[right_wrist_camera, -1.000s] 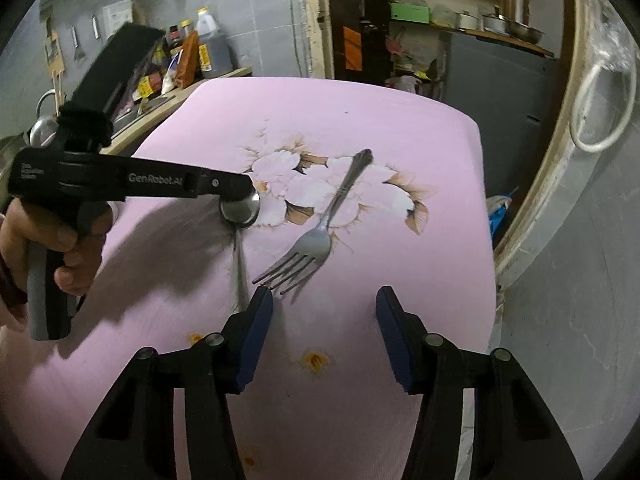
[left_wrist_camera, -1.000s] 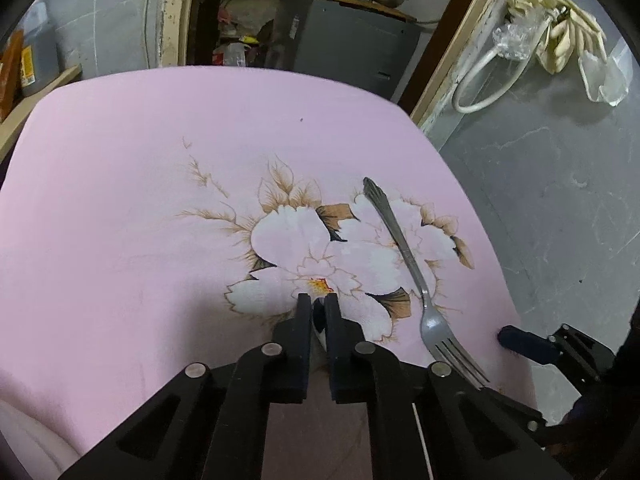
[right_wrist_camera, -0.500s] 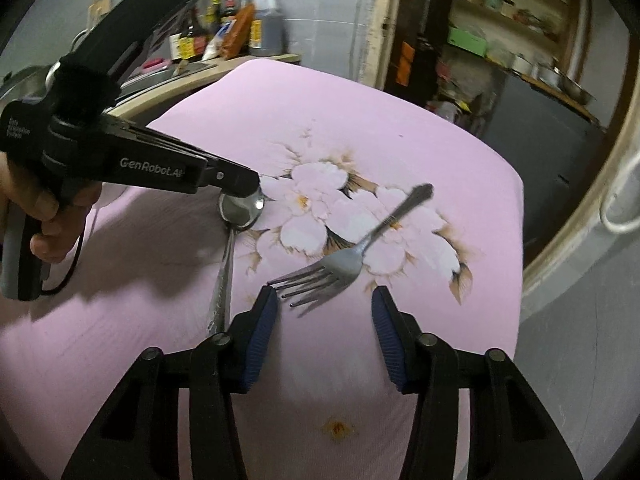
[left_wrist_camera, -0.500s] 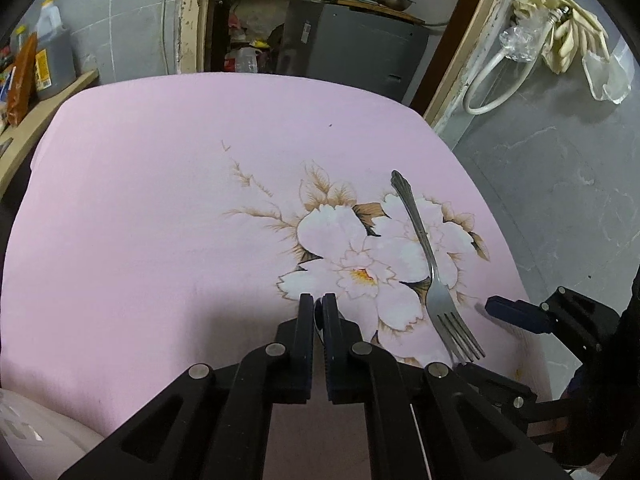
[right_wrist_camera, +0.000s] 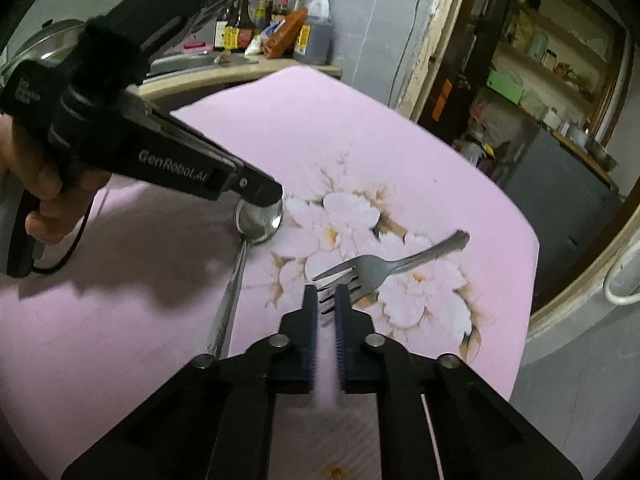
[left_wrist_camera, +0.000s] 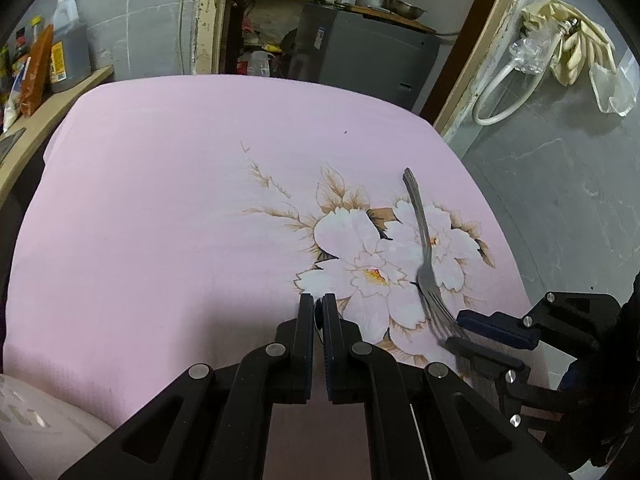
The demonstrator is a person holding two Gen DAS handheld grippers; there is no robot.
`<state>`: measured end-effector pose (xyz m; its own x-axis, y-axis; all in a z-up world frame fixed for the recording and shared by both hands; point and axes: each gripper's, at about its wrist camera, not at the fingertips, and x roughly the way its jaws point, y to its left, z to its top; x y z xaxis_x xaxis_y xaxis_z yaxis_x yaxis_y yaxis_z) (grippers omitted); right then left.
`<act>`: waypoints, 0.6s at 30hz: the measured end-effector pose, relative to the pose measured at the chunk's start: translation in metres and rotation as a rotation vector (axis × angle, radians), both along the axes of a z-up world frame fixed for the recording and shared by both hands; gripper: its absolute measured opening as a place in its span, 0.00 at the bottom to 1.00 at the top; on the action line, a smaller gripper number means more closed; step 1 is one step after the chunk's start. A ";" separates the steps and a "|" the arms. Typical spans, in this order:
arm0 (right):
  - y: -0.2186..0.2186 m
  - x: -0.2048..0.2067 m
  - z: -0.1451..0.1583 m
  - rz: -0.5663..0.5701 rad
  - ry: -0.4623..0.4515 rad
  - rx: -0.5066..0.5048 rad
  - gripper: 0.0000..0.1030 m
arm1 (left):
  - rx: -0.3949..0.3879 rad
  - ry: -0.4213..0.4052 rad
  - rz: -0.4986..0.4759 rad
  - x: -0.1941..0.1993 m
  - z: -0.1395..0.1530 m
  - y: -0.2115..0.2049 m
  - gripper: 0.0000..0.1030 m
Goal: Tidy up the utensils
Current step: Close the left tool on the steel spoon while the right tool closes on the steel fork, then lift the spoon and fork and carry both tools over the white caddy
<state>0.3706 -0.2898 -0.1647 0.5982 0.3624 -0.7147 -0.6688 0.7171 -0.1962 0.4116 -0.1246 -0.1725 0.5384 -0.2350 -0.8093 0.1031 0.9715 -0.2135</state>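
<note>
A steel fork (right_wrist_camera: 400,266) lies across the flower print of the pink cloth (left_wrist_camera: 160,200), its handle pointing away. My right gripper (right_wrist_camera: 327,292) is closing, its pads pressing on the fork's tines; in the left wrist view the right gripper (left_wrist_camera: 460,328) meets the fork (left_wrist_camera: 420,224) at the cloth's right edge. My left gripper (left_wrist_camera: 316,300) is shut, with only a sliver of metal showing between its fingers. In the right wrist view the left gripper (right_wrist_camera: 260,196) pinches the bowl of a spoon (right_wrist_camera: 258,222), whose handle slants down toward the cloth. A hand (right_wrist_camera: 40,200) holds that gripper.
A counter with sauce bottles (right_wrist_camera: 280,28) borders the cloth's far left side. A grey cabinet (left_wrist_camera: 360,52) stands behind it, and a white hose with gloves (left_wrist_camera: 560,52) hangs on the right wall. A white rounded object (left_wrist_camera: 32,420) sits at the near left.
The right gripper's jaws have gone from wide apart to closed on the fork's tines, and its view has rolled. The left gripper stays shut on the spoon, barely moved.
</note>
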 end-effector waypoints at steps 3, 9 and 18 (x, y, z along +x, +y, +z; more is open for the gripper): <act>-0.003 -0.001 0.013 -0.013 -0.028 0.044 0.04 | -0.010 -0.029 0.011 -0.004 0.007 0.000 0.04; -0.026 0.001 0.051 -0.115 -0.035 0.218 0.02 | -0.013 -0.129 0.030 -0.015 0.037 -0.002 0.03; -0.054 -0.006 0.096 -0.286 -0.007 0.427 0.01 | 0.018 -0.307 0.027 -0.045 0.097 -0.008 0.03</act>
